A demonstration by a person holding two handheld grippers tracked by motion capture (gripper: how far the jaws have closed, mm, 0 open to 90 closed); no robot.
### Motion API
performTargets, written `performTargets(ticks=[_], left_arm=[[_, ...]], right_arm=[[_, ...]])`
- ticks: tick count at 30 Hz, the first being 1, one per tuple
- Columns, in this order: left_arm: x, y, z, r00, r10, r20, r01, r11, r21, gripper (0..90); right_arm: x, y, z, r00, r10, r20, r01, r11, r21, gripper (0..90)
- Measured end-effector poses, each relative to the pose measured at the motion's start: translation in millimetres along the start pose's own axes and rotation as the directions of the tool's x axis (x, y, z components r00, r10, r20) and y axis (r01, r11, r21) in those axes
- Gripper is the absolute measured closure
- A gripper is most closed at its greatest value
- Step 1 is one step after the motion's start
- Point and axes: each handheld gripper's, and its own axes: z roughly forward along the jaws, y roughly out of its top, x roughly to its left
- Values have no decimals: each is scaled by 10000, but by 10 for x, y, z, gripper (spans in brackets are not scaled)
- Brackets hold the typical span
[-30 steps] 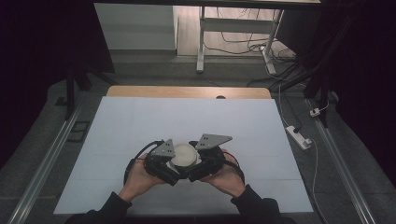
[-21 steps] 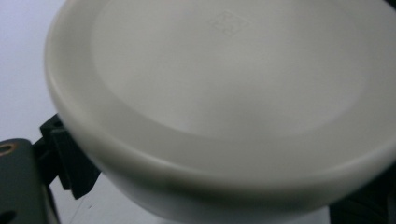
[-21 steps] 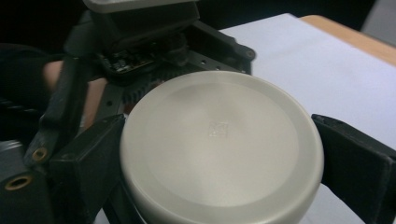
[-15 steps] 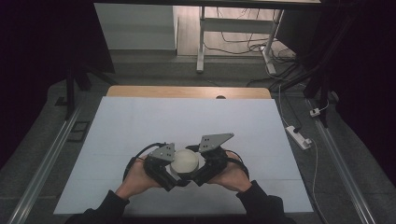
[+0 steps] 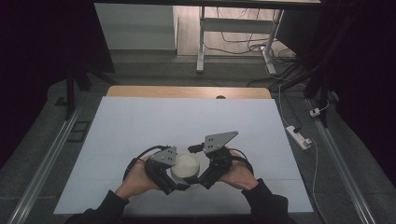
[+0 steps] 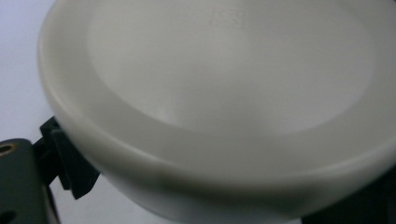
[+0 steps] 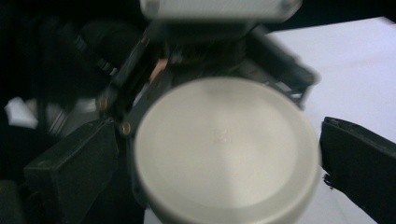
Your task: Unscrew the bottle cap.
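Note:
A round off-white jar (image 5: 185,166) with a flat lid sits low over the white table cover (image 5: 187,121), near its front edge, between both grippers. My left gripper (image 5: 179,175) comes in from the left and is shut on the jar's body (image 6: 224,93); one black jaw presses its left side. My right gripper (image 5: 201,169) comes in from the right. In the right gripper view its jaws straddle the lid (image 7: 224,149), with a thin gap showing at the right jaw, so my right gripper (image 7: 219,170) is open. The left gripper's body (image 7: 196,56) shows behind the jar.
A strip of wooden tabletop (image 5: 187,91) shows past the cover's far edge. Metal rails (image 5: 44,163) run along both sides. A white power strip (image 5: 299,136) lies on the floor to the right, with cables and a desk frame (image 5: 201,37) beyond.
Both hands have drawn the jar a little toward the near edge of the table. The grippers have stayed on either side of it.

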Motion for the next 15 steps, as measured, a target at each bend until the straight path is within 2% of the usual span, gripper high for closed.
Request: performTargets(ticks=[1,2,3,5,6,7,10,12,13,15], left_arm=[[16,-6,-9,9997,-149,-188,149,9999,-12,68],[39,-13,-20,9969,-500,-605,497,9987,-78,69],[39,-13,-20,9969,-500,-605,497,9987,-78,69],[53,-16,-26,9919,-800,-983,791,9968,-132,68],[51,-14,-22,9881,-975,-1192,960,9952,-184,68],[58,-12,-29,9861,-935,-1376,935,9956,-63,68],[54,-9,-14,9758,-1344,-1723,1332,9909,-185,69],[51,1,-8,9722,-1398,-1880,1399,9901,-127,69],[43,10,-2,9712,-1400,-1929,1414,9899,-63,69],[36,15,3,9703,-1432,-1951,1446,9895,-72,68]], right_arm=[[-1,11,-17,9996,107,252,-104,9999,-106,0],[3,21,-26,9974,267,677,-257,9995,-158,0],[3,21,-26,9974,267,677,-257,9995,-158,0],[8,36,-24,9890,609,1350,-575,9979,-286,0],[18,46,-5,9808,964,1697,-904,9950,-426,0],[18,46,-5,9808,964,1697,-904,9950,-426,0],[64,55,68,9689,905,2303,-883,9959,-201,0],[96,55,129,9577,791,2768,-814,9967,-32,1],[120,48,173,9465,681,3154,-716,9974,-5,31],[118,36,195,9415,735,3289,-765,9971,-38,50]])
